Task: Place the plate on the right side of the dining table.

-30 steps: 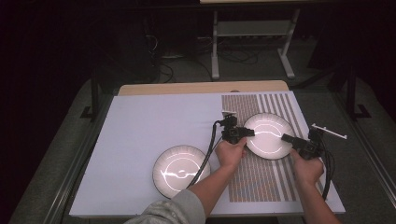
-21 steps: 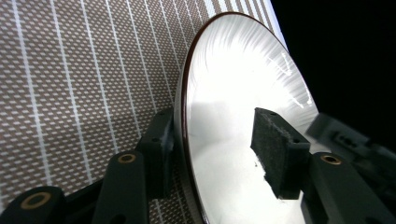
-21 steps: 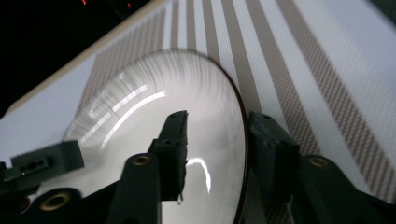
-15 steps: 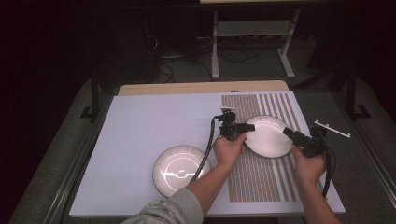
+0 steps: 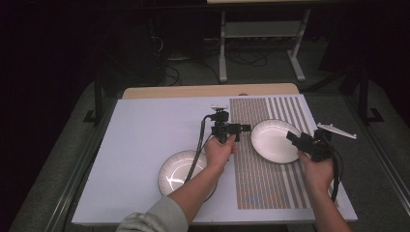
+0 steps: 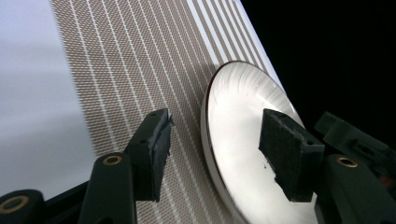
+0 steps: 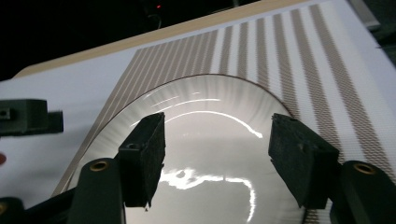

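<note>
The plate (image 5: 273, 140) lies flat on the striped mat (image 5: 263, 183) between the left claw (image 5: 244, 128) and right claw (image 5: 294, 137), both spread, having just opened off its rim.

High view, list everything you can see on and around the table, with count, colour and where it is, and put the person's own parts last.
Plates: two, white. One plate on the striped mat, between the two grippers; one plate on the white sheet, near the front, partly behind the left forearm.
Striped mat: one, tan and white stripes, right part of the table.
White sheet: one, covers most of the tabletop.
Table: one, light wood edge showing at the far side.
Metal stand: one, pale grey, on the floor beyond the table.
Left gripper: black, open, fingers just opened, at the mat plate's left rim.
Right gripper: black, open, fingers just opened, at that plate's right rim.
Forearms: two, entering from the bottom; left one in a grey sleeve.
</note>
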A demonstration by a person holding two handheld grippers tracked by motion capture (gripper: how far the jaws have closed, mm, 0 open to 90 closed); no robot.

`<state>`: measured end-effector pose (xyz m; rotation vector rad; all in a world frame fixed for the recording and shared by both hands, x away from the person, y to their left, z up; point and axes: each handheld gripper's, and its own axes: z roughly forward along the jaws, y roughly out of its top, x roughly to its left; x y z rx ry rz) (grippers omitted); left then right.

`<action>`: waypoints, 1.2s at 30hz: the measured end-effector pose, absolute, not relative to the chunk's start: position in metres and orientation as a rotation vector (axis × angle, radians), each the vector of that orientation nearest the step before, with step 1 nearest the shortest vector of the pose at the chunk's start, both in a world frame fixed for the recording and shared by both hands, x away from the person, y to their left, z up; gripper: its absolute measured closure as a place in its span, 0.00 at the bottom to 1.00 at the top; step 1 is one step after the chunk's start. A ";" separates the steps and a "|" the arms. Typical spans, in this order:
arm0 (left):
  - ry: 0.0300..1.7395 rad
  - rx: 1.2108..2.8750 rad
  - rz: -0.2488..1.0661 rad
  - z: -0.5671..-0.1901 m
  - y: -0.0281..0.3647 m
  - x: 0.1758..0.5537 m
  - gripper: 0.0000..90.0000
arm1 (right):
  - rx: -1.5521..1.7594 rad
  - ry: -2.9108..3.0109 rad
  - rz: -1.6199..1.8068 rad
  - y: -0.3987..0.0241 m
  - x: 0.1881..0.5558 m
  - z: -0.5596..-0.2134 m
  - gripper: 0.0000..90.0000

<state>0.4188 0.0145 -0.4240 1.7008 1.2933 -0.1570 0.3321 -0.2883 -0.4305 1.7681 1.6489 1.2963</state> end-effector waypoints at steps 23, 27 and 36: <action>0.953 1.920 0.062 -0.387 0.095 0.383 0.44 | 1.402 1.966 1.426 -0.243 0.320 -0.419 0.30; 0.911 1.903 0.067 -0.385 0.115 0.376 0.44 | 1.377 1.982 1.455 -0.241 0.318 -0.418 0.30; 0.793 1.885 0.127 -0.375 0.151 0.355 0.41 | 1.186 2.067 1.465 -0.233 0.310 -0.417 0.26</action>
